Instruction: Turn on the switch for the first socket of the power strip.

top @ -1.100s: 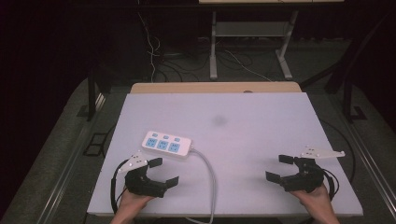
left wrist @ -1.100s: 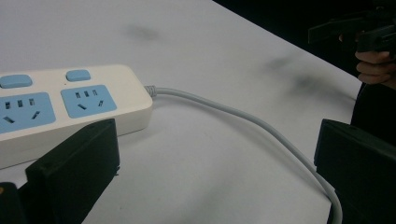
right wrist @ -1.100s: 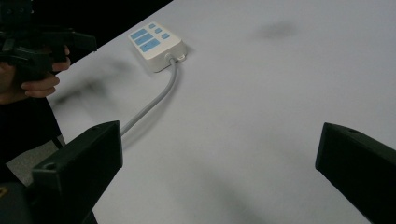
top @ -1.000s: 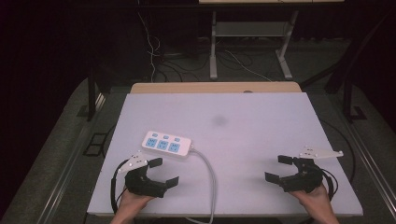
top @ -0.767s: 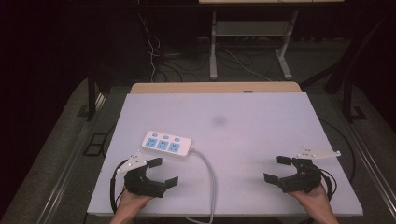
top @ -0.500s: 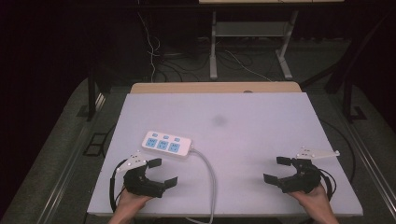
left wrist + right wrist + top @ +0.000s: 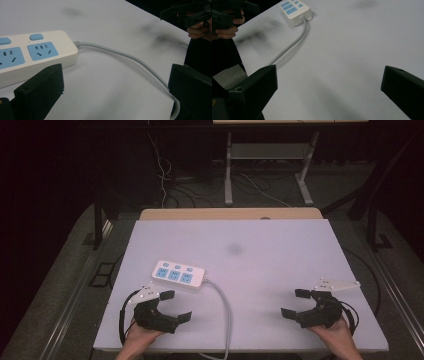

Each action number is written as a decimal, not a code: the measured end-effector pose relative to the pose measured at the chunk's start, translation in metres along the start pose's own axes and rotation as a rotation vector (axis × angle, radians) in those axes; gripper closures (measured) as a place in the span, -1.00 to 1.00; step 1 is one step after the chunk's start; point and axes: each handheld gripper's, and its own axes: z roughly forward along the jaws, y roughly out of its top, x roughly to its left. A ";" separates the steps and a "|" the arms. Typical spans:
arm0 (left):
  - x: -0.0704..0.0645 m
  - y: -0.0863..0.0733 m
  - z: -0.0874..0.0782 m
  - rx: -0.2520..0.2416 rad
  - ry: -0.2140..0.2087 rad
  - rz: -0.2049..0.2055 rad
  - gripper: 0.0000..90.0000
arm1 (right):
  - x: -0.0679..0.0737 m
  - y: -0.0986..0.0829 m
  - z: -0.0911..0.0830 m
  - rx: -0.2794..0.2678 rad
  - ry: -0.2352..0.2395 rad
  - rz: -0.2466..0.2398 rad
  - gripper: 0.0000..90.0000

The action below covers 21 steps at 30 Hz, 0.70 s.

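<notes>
A white power strip (image 7: 179, 274) with blue sockets lies on the white table (image 7: 280, 245), left of centre. Its grey cable (image 7: 226, 302) curves off the front edge. My left gripper (image 7: 176, 306) rests near the front left, just in front of the strip, open and holding nothing. In the left gripper view the strip's end (image 7: 32, 55) and cable (image 7: 125, 56) lie beyond the wide-apart jaws of that gripper (image 7: 116, 85). My right gripper (image 7: 294, 303) sits at the front right, open over bare table. The right gripper view has the strip (image 7: 295, 10) far off at the top left.
A wooden strip (image 7: 230, 214) borders the table's far edge. A faint dark smudge (image 7: 234, 249) marks the table's middle. Beyond it are a metal stand (image 7: 265, 175) and loose floor cables (image 7: 165, 175). Dark floor surrounds the table.
My right gripper has slid slightly back toward the front edge, its jaws still open. The left gripper and the power strip have stayed put.
</notes>
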 end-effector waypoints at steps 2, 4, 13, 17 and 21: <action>0.000 0.001 0.000 0.005 -0.001 0.004 -1.00 | 0.000 0.000 0.000 0.003 -0.001 -0.002 -1.00; -0.001 0.003 0.000 0.011 0.000 0.005 -1.00 | 0.000 0.000 0.001 0.010 -0.007 -0.009 -0.99; 0.004 0.010 -0.004 0.023 0.010 -0.002 -1.00 | -0.001 -0.001 0.000 0.012 -0.017 -0.011 -0.99; 0.005 0.013 -0.006 0.036 0.013 0.001 -1.00 | -0.002 0.000 -0.001 0.006 -0.019 -0.009 -1.00; 0.006 0.018 -0.008 0.043 0.017 0.003 -1.00 | -0.002 -0.001 -0.001 0.012 -0.018 -0.011 -1.00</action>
